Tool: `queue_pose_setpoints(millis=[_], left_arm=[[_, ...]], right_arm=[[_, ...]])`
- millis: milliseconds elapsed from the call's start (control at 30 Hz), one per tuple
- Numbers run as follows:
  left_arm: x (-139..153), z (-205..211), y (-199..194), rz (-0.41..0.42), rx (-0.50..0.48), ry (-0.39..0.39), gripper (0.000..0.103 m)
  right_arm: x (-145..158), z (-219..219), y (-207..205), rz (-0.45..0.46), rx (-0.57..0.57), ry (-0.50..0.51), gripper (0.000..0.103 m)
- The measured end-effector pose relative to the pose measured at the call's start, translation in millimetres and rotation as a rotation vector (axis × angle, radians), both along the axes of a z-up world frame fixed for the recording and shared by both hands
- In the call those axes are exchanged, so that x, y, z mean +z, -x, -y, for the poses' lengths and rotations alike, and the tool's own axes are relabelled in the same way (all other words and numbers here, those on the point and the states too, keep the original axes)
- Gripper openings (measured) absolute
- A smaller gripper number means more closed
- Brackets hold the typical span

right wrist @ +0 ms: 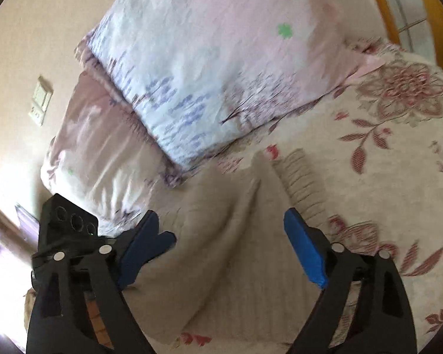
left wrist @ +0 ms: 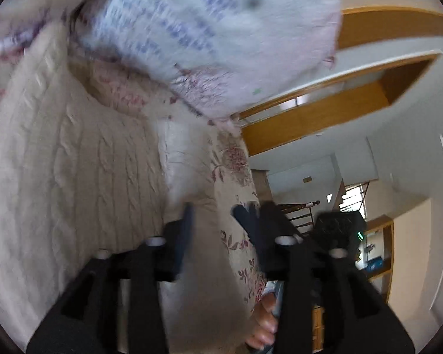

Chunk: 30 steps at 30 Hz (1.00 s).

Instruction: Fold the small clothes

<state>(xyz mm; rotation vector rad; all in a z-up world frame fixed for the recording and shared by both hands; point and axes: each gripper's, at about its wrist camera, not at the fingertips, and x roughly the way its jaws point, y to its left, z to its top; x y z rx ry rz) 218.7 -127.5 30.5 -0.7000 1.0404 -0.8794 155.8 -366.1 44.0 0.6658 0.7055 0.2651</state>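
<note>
Both the left gripper (left wrist: 214, 211) and right gripper (right wrist: 221, 224) hung open over the cream sweater (right wrist: 221, 236); fold apparently mid-way, next needing a hem pinch.

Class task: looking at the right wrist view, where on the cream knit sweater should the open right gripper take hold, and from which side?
Probably the ribbed hem of the cream knit sweater: it is a free edge lying flat on the floral bedspread. Bring the right gripper forward over the sweater, one finger under that edge.
</note>
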Motion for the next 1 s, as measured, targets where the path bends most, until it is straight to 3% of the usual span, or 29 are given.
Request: queue_pose_setpoints(millis=[67,100,133,200,300,433,500,633,833,933,1000], left_arm=[[18,-21,14,0.099,0.052,-0.075,0.059],[24,-29,18,0.136,0.080,-0.123,0.067],[30,-39,25,0.186,0.132,-0.214,0.074],[34,-54,34,0.254,0.203,-0.343,0.078],[21,-70,36,0.235,0.237,-0.439,0.079],[-5,-79,29,0.137,0.228,-0.436,0.079],[-17,-79,27,0.097,0.209,-0.413,0.079],[-31,-77,28,0.081,0.192,-0.378,0.079],[-50,-77,26,0.013,0.153,-0.284,0.079],[-54,-76,27,0.010,0.144,-0.268,0.079],[-55,-74,28,0.010,0.136,-0.265,0.078]], right_arm=[[-2,-3,-7,-0.044,0.026,-0.013,0.084],[-5,-5,-14,-0.086,0.052,-0.033,0.082],[-9,-5,-17,-0.113,0.061,-0.044,0.081],[-17,-5,-26,-0.183,0.059,-0.050,0.075],[-27,0,-29,-0.244,0.031,-0.024,0.068],[-41,0,-29,-0.297,0.068,-0.067,0.059],[-46,-5,-30,-0.302,0.099,-0.080,0.044],[-48,-10,-36,-0.303,0.122,-0.074,0.043],[-54,-5,-53,-0.295,0.110,-0.170,0.043],[-49,-11,-58,-0.269,0.120,-0.136,0.024],[-30,-25,-57,-0.206,0.126,0.005,0.021]])
